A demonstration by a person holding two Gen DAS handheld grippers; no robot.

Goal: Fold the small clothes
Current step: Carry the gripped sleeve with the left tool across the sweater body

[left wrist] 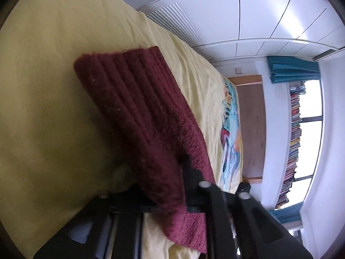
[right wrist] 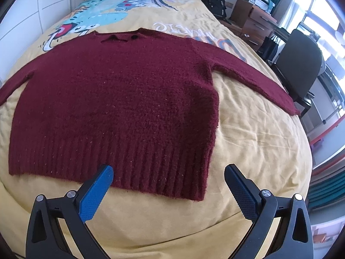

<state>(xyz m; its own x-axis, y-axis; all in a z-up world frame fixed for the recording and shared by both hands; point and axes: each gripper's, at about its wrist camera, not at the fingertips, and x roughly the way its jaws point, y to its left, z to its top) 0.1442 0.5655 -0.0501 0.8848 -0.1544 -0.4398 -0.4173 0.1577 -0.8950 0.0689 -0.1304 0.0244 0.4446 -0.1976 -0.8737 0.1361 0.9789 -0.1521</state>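
Right tool [right wrist: 168, 183] spread above sweater [right wrist: 112, 108] hem; left tool [left wrist: 172, 185] pinching sleeve cuff [left wrist: 129, 82]; sweater flat on bed [right wrist: 258, 146], folding barely begun.

One maroon sweater [right wrist: 112, 108], one yellow bedspread [right wrist: 258, 142], one black chair [right wrist: 299, 64], two tools

fuzzy ribbed knit sweater [right wrist: 112, 99] on creased matt cotton bedsheet [right wrist: 258, 151]; textured blue plastic pads [right wrist: 94, 194].

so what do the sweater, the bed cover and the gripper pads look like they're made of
Sweater: fuzzy maroon knit, probably wool or acrylic; ribbed hem, matte nap.
Bed cover: thin yellow woven cloth, likely cotton; fine creases, printed cartoon.
Pads on the right hand-held gripper: blue, matte, cross-hatched grip texture; rubber or plastic, can't tell which.
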